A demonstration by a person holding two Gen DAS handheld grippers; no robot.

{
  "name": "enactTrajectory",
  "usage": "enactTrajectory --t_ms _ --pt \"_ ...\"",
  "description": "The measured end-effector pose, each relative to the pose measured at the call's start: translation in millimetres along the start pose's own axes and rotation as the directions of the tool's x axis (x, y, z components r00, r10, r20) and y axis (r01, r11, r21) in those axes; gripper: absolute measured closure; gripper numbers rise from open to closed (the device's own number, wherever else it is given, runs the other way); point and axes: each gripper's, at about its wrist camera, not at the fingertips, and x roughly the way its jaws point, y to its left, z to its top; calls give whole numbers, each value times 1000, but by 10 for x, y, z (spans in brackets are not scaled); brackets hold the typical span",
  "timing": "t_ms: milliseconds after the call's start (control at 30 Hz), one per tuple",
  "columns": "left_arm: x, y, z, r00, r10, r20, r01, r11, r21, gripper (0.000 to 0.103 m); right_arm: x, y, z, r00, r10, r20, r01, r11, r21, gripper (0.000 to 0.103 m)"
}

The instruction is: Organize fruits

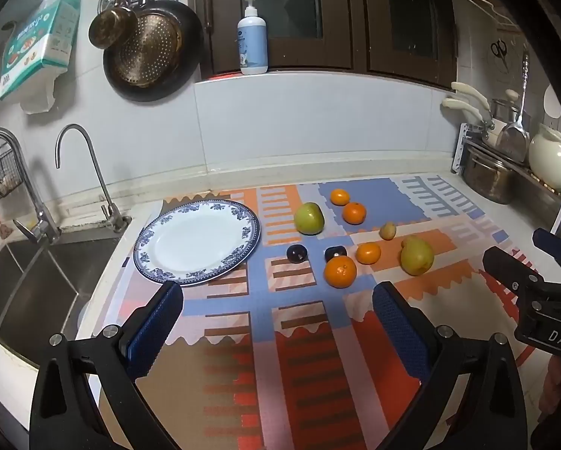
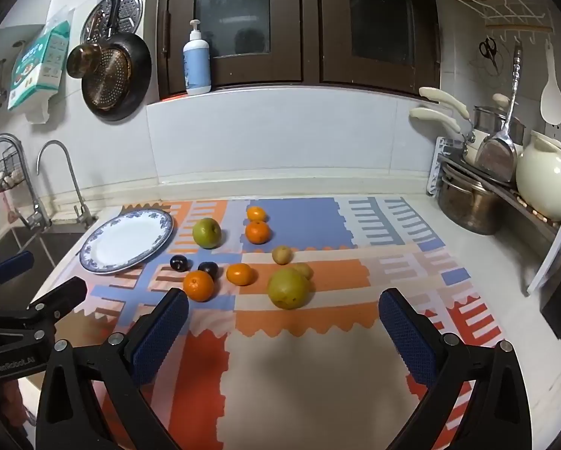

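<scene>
A blue-rimmed white plate [image 1: 197, 242] [image 2: 126, 240] lies empty on the patterned mat [image 1: 299, 337], left of the fruit. Loose on the mat are several oranges, the nearest [image 1: 340, 272] [image 2: 198, 285], a green apple [image 1: 309, 218] [image 2: 207, 233], a large yellow-green fruit [image 1: 416, 255] [image 2: 288, 288], two dark plums [image 1: 296, 253] [image 2: 178, 263] and a small yellowish fruit [image 1: 387, 231] [image 2: 281, 254]. My left gripper [image 1: 276, 309] is open and empty, above the mat in front of the plate. My right gripper [image 2: 284, 317] is open and empty, in front of the large yellow-green fruit.
A sink [image 1: 21, 281] with two taps [image 1: 76, 157] lies left of the plate. A rack with a steel pot [image 2: 467, 202] and a cream jug [image 2: 546, 180] stands at the right. A soap bottle [image 1: 253, 37] sits on the window ledge.
</scene>
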Motion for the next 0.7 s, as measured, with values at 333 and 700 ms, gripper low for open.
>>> enactTrajectory --t_ms 333,700 --pt "35 -67 -66 1000 -17 4 17 1000 2 0 -26 19 31 1000 -6 7 6 1000 -11 1" --pt "30 -12 -12 1000 -7 4 7 1000 -9 0 -25 11 27 1000 -1 11 2 1000 -11 1"
